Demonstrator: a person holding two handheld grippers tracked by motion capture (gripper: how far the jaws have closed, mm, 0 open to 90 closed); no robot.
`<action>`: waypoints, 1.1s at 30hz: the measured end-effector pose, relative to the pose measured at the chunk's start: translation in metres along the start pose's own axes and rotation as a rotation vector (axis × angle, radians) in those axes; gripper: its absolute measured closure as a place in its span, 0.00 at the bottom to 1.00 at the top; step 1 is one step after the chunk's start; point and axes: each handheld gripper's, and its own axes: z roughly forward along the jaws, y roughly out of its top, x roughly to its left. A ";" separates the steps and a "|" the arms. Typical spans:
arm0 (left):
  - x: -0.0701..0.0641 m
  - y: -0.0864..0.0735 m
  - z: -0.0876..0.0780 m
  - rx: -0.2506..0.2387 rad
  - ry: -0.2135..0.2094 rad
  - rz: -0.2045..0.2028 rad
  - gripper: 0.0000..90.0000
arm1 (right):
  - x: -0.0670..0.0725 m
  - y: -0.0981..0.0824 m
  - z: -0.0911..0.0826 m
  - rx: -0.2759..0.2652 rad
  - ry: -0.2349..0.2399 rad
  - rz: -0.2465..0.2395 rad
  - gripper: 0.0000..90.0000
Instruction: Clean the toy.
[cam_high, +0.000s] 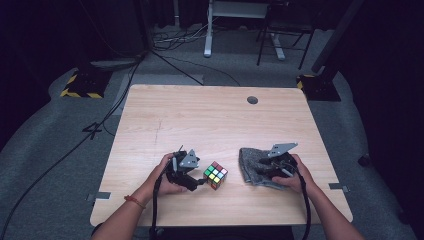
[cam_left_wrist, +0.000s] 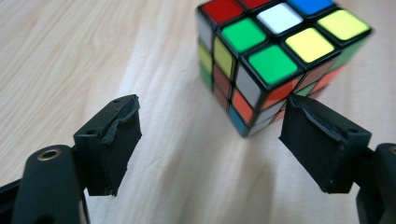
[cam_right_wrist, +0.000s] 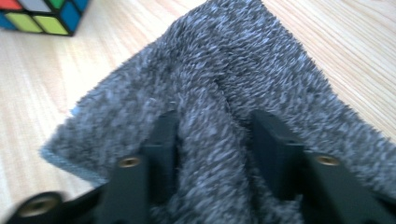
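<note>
A scrambled colour cube (cam_high: 216, 174) (cam_left_wrist: 275, 56) stands on the wooden table (cam_high: 200, 115) near its front edge. My left gripper (cam_high: 199, 182) (cam_left_wrist: 211, 122) lies just left of the cube, open, its right pad (cam_left_wrist: 322, 144) close to the cube's lower corner with nothing held. To the right lies a grey fuzzy cloth (cam_high: 252, 162) (cam_right_wrist: 243, 56). My right gripper (cam_high: 266, 168) (cam_right_wrist: 215, 123) presses down into the cloth, and a raised fold is pinched between its jaws. A corner of the cube (cam_right_wrist: 42, 16) shows in the right gripper view.
A round grey cable hole (cam_high: 252, 100) sits near the table's far edge. Beyond the table, cables and a white desk leg (cam_high: 207, 30) stand on the grey floor. Yellow-black weighted feet (cam_high: 82, 85) flank the far corners.
</note>
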 end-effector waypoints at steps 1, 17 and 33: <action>0.001 -0.001 0.001 0.007 0.004 -0.004 0.23 | 0.001 0.000 0.000 0.002 0.000 -0.005 0.70; -0.039 0.007 0.010 -0.010 0.030 -0.066 0.17 | 0.004 0.002 0.001 0.001 -0.008 -0.025 0.80; -0.035 0.024 0.043 -0.030 -0.027 -0.075 0.31 | 0.007 0.005 -0.001 -0.007 -0.024 -0.051 0.87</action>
